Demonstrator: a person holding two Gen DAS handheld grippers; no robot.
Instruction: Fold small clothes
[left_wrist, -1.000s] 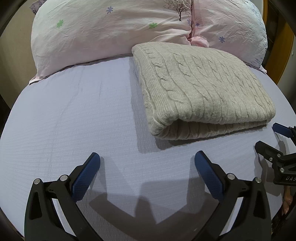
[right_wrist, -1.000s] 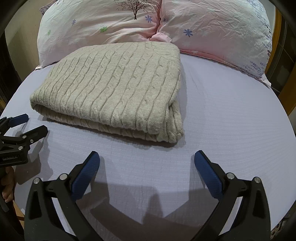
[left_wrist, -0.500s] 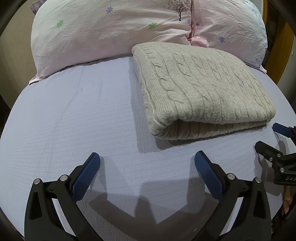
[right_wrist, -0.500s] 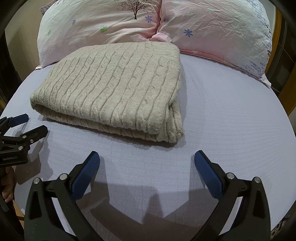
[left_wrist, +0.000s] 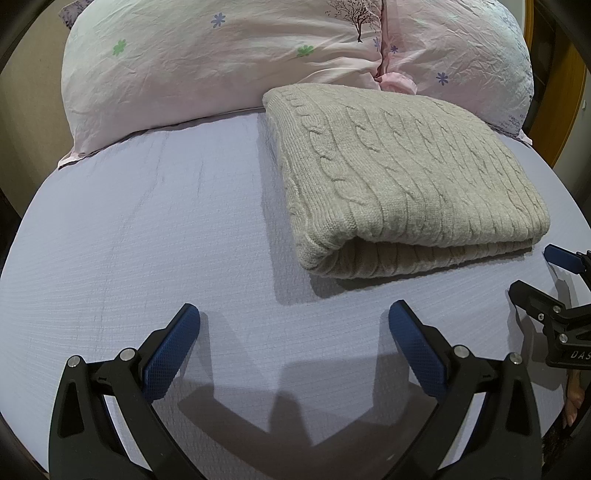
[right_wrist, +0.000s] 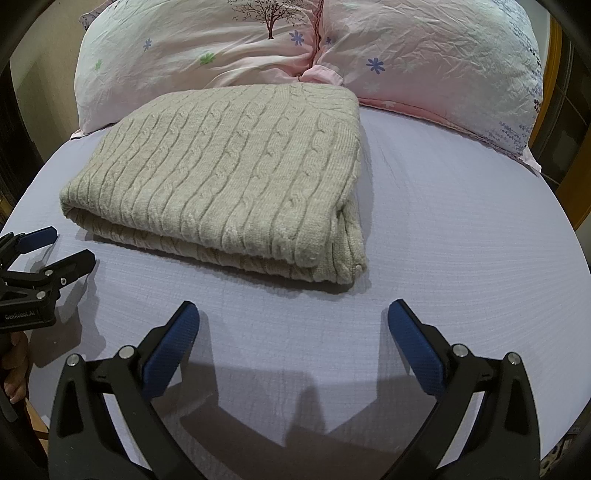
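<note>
A beige cable-knit sweater lies folded in a neat rectangle on the lavender bed sheet, its far edge against the pillows. It also shows in the right wrist view. My left gripper is open and empty, hovering above the sheet in front of the sweater's left corner. My right gripper is open and empty, in front of the sweater's right corner. Each gripper appears at the edge of the other's view: the right one and the left one, both open.
Two pink floral pillows lie across the head of the bed behind the sweater. A wooden frame stands at the right. The sheet stretches to both sides of the sweater.
</note>
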